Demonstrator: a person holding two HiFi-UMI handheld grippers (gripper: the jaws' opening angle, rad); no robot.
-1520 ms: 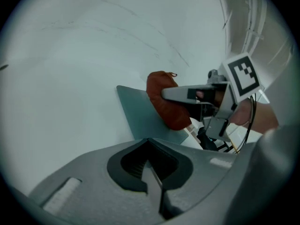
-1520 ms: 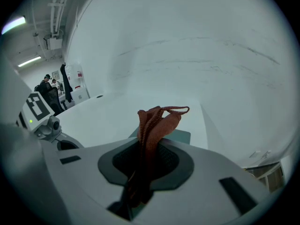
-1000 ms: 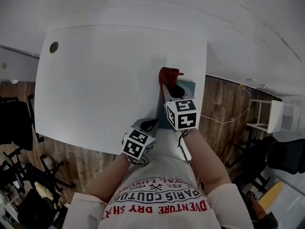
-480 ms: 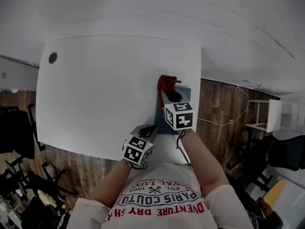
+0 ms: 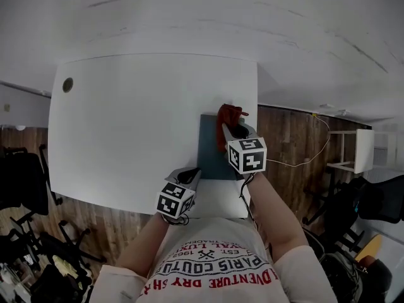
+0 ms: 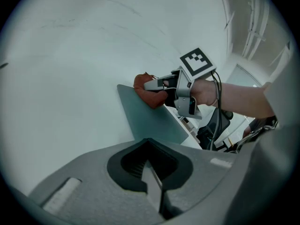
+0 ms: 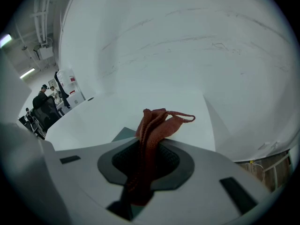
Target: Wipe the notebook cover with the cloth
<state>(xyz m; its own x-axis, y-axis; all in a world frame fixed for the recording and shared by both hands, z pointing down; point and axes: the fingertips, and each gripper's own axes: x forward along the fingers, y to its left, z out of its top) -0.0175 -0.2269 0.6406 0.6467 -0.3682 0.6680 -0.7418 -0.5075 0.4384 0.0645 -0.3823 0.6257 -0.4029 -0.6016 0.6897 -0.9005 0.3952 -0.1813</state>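
Head view shows me a white surface [image 5: 139, 125] with a dark green notebook [image 5: 211, 147] lying flat by its right edge, close to the near right corner. My right gripper [image 5: 232, 130] is over the notebook. In the right gripper view its jaws are squeezed tight on a red-brown cloth [image 7: 150, 135], and a bunch of the cloth sticks out past the tips. In the left gripper view that bunch sits on the far end of the notebook cover. My left gripper [image 5: 189, 177] is by the near edge of the surface, just beside the notebook's near left corner. Its jaws are pressed together with nothing between them.
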